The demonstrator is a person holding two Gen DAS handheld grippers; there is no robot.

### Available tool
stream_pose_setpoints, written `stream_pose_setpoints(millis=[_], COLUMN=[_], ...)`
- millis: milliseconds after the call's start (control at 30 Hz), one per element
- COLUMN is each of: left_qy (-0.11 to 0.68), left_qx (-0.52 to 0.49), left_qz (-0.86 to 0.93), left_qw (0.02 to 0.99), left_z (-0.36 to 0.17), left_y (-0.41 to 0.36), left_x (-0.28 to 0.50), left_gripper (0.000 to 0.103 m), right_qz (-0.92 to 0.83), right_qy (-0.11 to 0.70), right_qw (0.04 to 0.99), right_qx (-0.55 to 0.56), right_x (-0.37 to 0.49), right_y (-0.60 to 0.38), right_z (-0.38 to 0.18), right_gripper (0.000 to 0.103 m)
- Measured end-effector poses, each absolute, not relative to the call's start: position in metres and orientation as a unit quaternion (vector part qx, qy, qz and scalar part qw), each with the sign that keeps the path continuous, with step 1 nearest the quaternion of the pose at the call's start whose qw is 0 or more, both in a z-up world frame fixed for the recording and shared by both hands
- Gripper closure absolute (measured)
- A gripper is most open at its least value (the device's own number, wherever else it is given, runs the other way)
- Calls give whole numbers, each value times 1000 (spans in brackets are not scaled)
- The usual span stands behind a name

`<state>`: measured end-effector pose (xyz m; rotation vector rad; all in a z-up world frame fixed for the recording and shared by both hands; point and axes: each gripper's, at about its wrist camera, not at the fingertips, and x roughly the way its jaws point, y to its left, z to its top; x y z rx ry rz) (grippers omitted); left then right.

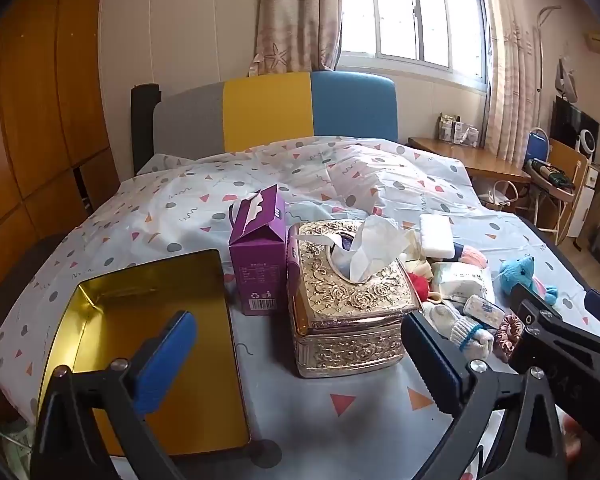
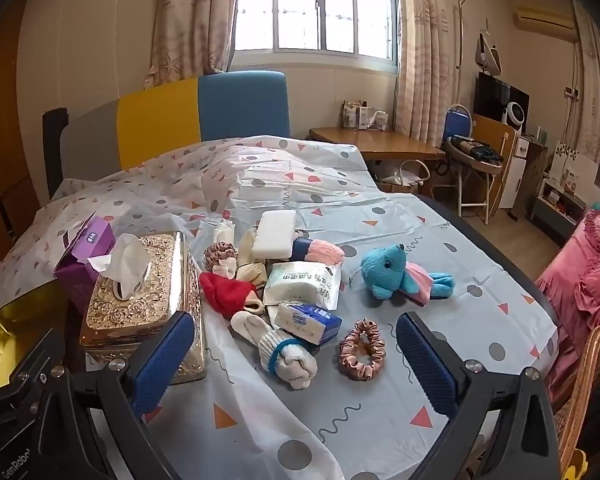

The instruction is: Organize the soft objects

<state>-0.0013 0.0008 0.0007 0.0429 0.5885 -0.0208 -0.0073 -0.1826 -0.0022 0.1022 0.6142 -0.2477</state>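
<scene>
Both the left gripper (image 1: 300, 354) and the right gripper (image 2: 296, 354) are held wide apart, with nothing between the jaws. Socks (image 2: 284, 350), a scrunchie (image 2: 360, 356), tissue packs (image 2: 308, 322) and a plush (image 2: 396, 274) are piled on the bed sheet (image 2: 420, 224), beside the tissue box (image 1: 348, 300) and gold tin (image 1: 140, 360).

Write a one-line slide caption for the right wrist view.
Open right claw hovers over socks, tissue packs, pink scrunchie and blue plush toy on a patterned sheet.

Socks (image 2: 288, 354), scrunchies (image 2: 360, 350), tissue packs (image 2: 306, 322) and a blue plush (image 2: 396, 274) lie heaped beside the gold tin (image 1: 148, 344).
</scene>
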Motion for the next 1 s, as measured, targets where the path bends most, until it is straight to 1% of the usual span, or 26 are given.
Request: stream_pose_setpoints(millis=[33,233,1000], left_qy=[283,297,299], left_qx=[37,19,19], left_qz=[2,-2,1], left_qw=[958,955,954], left_z=[-1,0,-1], left_y=[-8,0,3], left_x=[-6,-3,-4], left_gripper=[0,0,0], right_qz=[-124,-123,-115], right_qy=[303,308,300], right_qw=[944,942,946], right_qx=[47,44,44], right_x=[-8,-6,-5], right_y=[-182,-179,-175], right_z=[-3,-3,-5], right_gripper=[0,0,0])
